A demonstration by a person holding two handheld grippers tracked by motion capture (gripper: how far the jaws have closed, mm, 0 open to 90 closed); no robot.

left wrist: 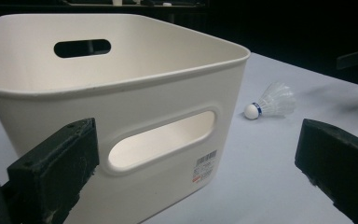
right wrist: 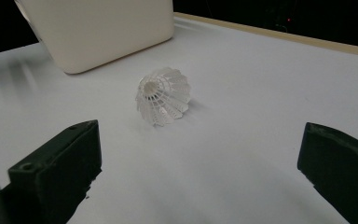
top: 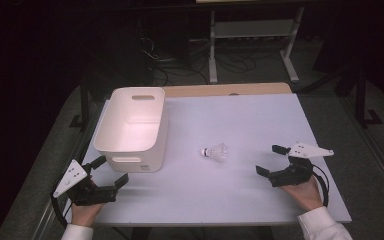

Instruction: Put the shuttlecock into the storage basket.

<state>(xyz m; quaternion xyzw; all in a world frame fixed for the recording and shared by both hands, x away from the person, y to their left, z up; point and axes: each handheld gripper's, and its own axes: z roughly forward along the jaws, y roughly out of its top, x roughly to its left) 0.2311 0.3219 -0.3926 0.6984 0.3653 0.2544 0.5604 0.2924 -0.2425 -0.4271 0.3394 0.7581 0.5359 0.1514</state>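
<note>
A white plastic shuttlecock (top: 215,151) lies on its side in the middle of the white table (top: 240,120), its cork tip toward the left. A white bin (top: 132,127) with handle slots stands at the left, with nothing visible inside. My left gripper (top: 111,170) rests open at the front left, just before the bin's near wall (left wrist: 121,126); the shuttlecock (left wrist: 270,102) lies farther off to its right. My right gripper (top: 271,159) is open at the front right, jaws wide apart, facing the shuttlecock's (right wrist: 163,95) open skirt a short way ahead, with the bin (right wrist: 102,28) beyond.
A wooden strip (top: 225,90) runs along the table's far edge. Beyond it stand a white-legged frame (top: 252,40) and tangled cables on a dark floor. Bare tabletop stretches between and behind the shuttlecock and the right gripper.
</note>
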